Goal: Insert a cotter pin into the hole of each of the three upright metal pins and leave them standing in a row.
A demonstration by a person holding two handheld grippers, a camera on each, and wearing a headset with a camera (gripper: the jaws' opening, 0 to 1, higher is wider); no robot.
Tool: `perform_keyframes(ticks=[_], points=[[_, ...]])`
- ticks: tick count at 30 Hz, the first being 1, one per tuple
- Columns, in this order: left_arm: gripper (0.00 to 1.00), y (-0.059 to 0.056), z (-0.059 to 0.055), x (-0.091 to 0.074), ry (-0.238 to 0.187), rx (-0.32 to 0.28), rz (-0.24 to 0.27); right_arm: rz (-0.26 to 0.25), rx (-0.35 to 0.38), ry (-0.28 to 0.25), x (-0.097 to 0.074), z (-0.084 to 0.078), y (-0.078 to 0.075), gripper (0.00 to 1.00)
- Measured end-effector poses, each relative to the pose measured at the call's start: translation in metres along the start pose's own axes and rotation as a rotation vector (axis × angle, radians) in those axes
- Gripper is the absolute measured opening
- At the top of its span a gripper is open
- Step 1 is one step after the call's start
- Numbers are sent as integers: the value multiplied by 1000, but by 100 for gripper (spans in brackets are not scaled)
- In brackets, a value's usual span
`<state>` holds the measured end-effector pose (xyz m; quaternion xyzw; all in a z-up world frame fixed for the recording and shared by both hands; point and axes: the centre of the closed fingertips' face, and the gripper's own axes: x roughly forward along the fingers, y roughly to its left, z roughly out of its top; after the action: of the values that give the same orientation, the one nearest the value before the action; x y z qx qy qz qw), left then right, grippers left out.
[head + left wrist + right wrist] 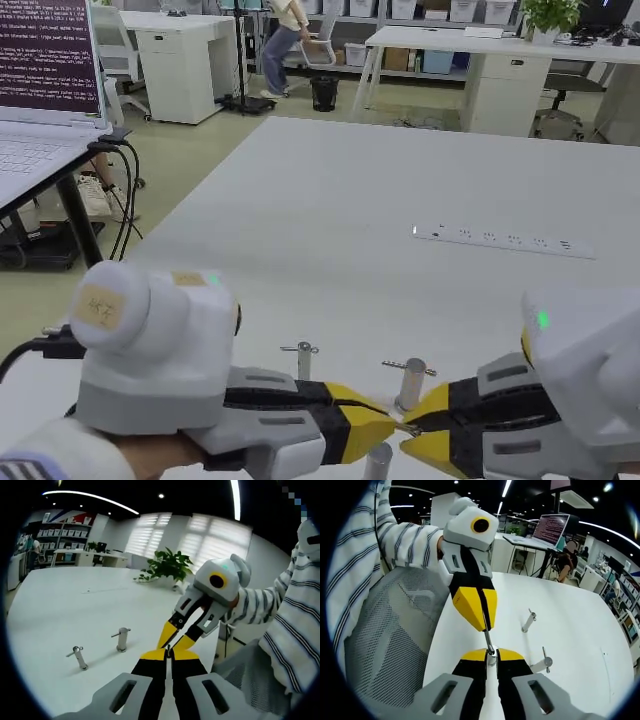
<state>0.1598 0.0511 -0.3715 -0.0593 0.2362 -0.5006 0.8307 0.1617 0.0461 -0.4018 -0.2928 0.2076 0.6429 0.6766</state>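
White workbench (400, 180); left gripper (388, 426) pinches cotter pin (488, 637) at six o'clock; right gripper (490, 655) narrow, hold unclear; skew could topple third pin (378, 462).

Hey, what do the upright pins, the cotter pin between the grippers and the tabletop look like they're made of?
Upright pins: bare metal, probably steel, grey with a dull sheen.
Cotter pin: thin bright metal wire, glinting.
Tabletop: smooth matte white, likely laminate; the core is hidden.
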Motion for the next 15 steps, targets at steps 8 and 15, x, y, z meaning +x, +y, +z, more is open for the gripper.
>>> perform_keyframes(ticks=[8, 15], points=[[0, -5, -12, 1, 67, 79, -21, 60, 25, -22, 2, 3, 13, 0], [0, -10, -18, 1, 85, 145, -46, 101, 13, 10, 3, -1, 21, 0]])
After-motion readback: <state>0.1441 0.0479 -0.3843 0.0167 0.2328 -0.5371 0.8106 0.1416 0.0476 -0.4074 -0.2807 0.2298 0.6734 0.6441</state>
